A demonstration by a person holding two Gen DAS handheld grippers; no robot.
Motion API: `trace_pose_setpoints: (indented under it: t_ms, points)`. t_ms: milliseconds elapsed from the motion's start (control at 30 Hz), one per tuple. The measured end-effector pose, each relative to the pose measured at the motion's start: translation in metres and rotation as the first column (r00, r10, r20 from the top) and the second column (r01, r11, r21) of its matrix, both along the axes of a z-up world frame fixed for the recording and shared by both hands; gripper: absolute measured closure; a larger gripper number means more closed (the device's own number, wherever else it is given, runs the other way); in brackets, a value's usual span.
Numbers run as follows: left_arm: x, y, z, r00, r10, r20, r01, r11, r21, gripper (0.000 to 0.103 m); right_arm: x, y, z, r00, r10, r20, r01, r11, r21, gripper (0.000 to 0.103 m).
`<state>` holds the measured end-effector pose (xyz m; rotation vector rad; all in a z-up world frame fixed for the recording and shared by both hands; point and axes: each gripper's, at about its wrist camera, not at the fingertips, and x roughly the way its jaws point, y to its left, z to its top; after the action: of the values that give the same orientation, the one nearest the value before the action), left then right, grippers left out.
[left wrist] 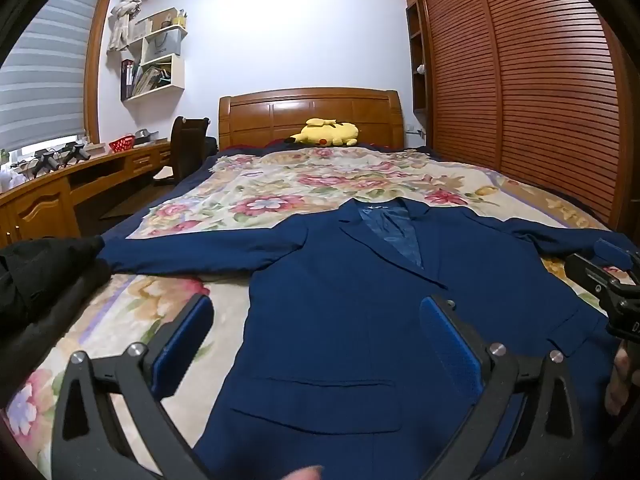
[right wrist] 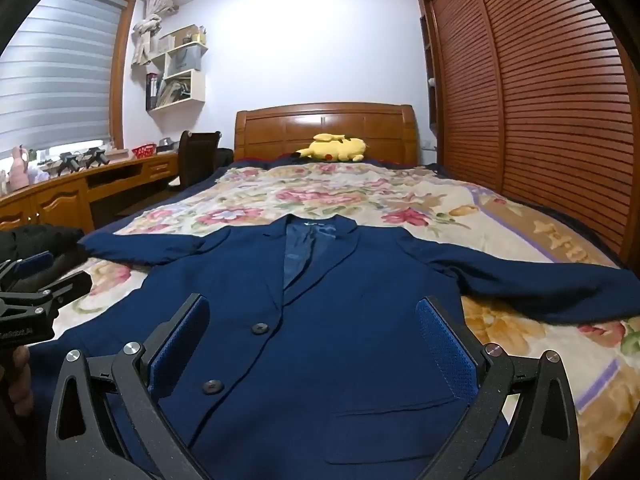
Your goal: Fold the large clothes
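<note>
Blazer lies flat, front up, sleeves out, near foot edge of bed, prepped for folding imo. Left tongs and right tongs spread wide, empty, above hem.

White-walled bedroom, wooden bed, slatted wardrobe

The jacket lies flat on the bed, front up, collar toward the headboard, sleeves spread left and right. A plush toy rests before the headboard. Left of the bed stand a desk and chair — shelves on the wall above. A wardrobe stands to the right. Both grippers — left, right — hover over the jacket's hem.
</note>
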<state>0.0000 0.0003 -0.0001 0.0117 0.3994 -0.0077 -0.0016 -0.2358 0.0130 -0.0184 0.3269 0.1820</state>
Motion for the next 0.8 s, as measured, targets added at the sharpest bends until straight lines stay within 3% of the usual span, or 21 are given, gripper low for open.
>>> trace_pose_setpoints:
  t_ms: [800]
  points:
    - [-0.0002, 0.0004, 0.0002, 1.000, 0.001, 0.009, -0.001, 1.000, 0.006, 0.000, 0.0008, 0.0010, -0.0004, 1.000, 0.000, -0.005, 0.000, 1.000, -0.007, 0.000]
